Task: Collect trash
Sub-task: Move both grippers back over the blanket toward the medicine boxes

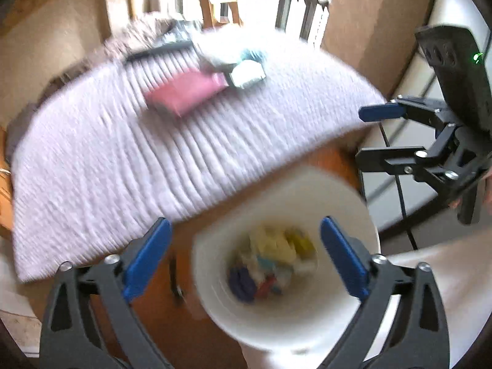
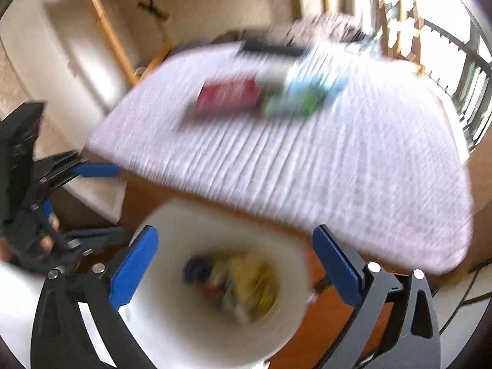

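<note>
A white bin (image 1: pixel 350 215) stands on the floor below the bed's near edge, with yellow, blue and red wrappers (image 1: pixel 270 261) inside; it also shows in the right wrist view (image 2: pixel 172 316). My left gripper (image 1: pixel 246 258) is open and empty above the bin. My right gripper (image 2: pixel 236 267) is open and empty above the bin too; it shows at the right in the left wrist view (image 1: pixel 370 133). On the lilac bedspread (image 1: pixel 107 160) lie a pink packet (image 1: pixel 187 92) and a white and teal packet (image 1: pixel 247 73). Both views are blurred.
A dark flat object (image 1: pixel 160 50) and rumpled cloth lie at the bed's far side. Windows with bars are behind the bed. A wooden floor (image 1: pixel 184 323) surrounds the bin. White furniture (image 2: pixel 70 61) stands left of the bed.
</note>
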Demonstrator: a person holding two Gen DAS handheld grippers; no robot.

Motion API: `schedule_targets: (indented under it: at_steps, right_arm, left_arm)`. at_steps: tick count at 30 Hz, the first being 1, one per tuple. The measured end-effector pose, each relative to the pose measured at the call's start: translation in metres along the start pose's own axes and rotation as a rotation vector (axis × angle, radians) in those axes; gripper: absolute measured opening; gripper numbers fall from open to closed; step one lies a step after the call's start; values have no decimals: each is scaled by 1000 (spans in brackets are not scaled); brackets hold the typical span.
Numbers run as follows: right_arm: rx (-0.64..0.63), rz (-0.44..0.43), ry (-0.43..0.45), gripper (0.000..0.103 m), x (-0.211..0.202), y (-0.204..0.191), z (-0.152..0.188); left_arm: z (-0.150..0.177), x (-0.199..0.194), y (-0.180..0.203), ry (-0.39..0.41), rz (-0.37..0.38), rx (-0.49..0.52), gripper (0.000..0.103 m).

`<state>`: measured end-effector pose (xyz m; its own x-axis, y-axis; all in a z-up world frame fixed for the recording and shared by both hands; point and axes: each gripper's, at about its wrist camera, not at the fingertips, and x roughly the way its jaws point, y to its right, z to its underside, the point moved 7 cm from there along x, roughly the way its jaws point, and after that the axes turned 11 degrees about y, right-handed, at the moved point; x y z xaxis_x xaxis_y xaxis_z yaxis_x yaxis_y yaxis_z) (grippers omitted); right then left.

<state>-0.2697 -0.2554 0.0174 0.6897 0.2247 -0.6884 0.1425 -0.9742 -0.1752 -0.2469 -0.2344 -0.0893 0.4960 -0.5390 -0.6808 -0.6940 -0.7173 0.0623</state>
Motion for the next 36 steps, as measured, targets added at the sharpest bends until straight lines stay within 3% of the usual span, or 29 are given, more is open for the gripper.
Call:
schedule_targets:
  at_steps: [2,6,11,16,32,36]
  right_arm:
    - [-9,33,64,99,2,11,-30]
    - [-63,56,129,99,24,25,-77]
    - [-118,26,98,99,71,37,-108]
    - [-175,-7,37,99,109,39,-122]
    - [-234,-111,-43,99,184,44,-138]
    - [-207,-127,-42,88,186,47,-140]
  left_arm:
    - [-22,3,-19,54,-45,-28,101]
    - [-46,31,-45,78,-80,-85,101]
    - [-59,70,-59,60,-66,-134,101]
    - [-80,88,-59,71,-76,-46,101]
    - [-103,126,-69,58,-22,-22,101]
    - [-101,131,-77,46,-29,-20,101]
